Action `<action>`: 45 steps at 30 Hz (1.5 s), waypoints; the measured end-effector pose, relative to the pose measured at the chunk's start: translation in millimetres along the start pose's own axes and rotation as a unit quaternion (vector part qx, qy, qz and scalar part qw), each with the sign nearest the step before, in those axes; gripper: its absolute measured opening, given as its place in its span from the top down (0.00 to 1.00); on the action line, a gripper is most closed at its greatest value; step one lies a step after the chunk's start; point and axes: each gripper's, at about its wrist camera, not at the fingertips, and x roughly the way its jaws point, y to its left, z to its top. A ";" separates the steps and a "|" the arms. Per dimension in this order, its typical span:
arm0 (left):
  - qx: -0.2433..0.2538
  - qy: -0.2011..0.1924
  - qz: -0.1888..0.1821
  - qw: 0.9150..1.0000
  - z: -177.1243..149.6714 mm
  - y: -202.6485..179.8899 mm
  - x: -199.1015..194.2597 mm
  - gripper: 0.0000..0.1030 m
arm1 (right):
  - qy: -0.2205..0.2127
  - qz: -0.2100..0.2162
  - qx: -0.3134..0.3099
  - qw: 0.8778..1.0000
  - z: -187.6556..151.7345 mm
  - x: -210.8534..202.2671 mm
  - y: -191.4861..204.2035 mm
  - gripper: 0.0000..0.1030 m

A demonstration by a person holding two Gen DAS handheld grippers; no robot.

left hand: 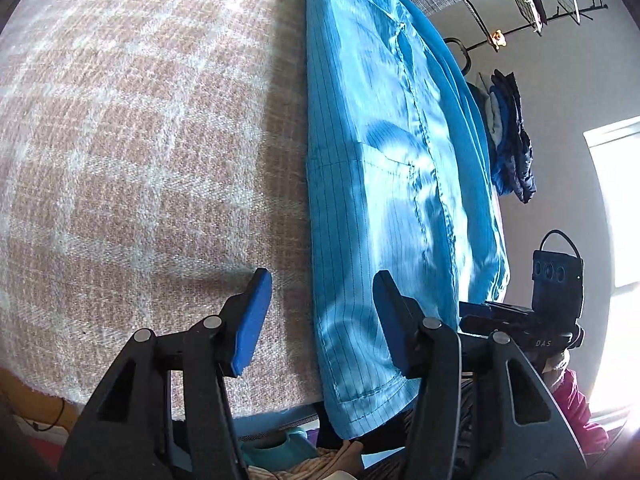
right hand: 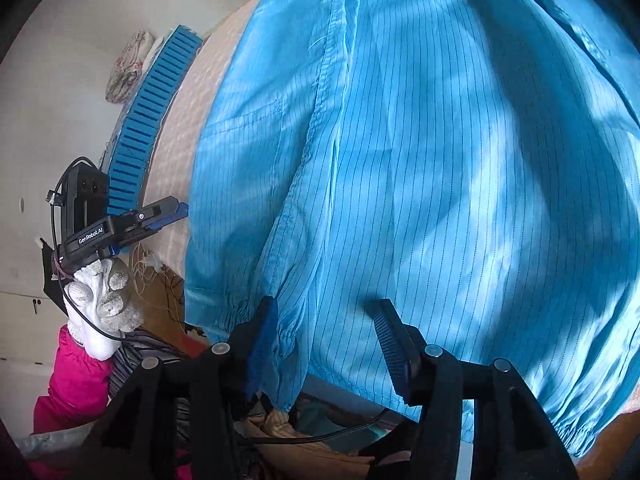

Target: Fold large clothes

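Pink-and-white checked cloth (left hand: 140, 140) covered the broad surface, the biggest thing in the left wrist view. On it lay the blue pinstriped garment (right hand: 440, 160), spread flat, its hem and gathered cuffs hanging a little over the near edge; in the right wrist view it filled most of the picture, with a stitched pocket on its left part and a long seam running down the middle.

Behind the surface, a pile of dark blue clothes (left hand: 512, 140) hung or sat against the pale wall. A blue slatted board (right hand: 156, 120) stood along the far side of the surface in the right wrist view.

The left claw (left hand: 320, 316) stood partly wide over the garment's edge, one pad above the checked cloth and the other above the blue fabric, nothing clamped between them. The right claw (right hand: 324, 340) was likewise partly wide, its pads apart over the hem beside a gathered cuff, gripping nothing. A white-gloved hand (right hand: 104, 312) with a pink sleeve (right hand: 76, 384) held the left claw's handle.
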 end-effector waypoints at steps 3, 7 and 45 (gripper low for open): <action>0.019 0.003 0.010 1.000 2.8 -10.0 7.6 0.49 | -0.003 0.017 -0.004 1.000 2.3 6.7 4.5 0.54; 0.046 0.015 0.033 0.998 9.6 -21.9 17.0 0.92 | 0.013 0.032 -0.007 0.999 -1.8 21.1 15.7 0.80; 0.241 -0.126 0.181 0.945 -9.0 -173.5 8.8 0.50 | -0.224 -0.184 -0.078 0.954 -32.9 -135.9 -43.8 0.37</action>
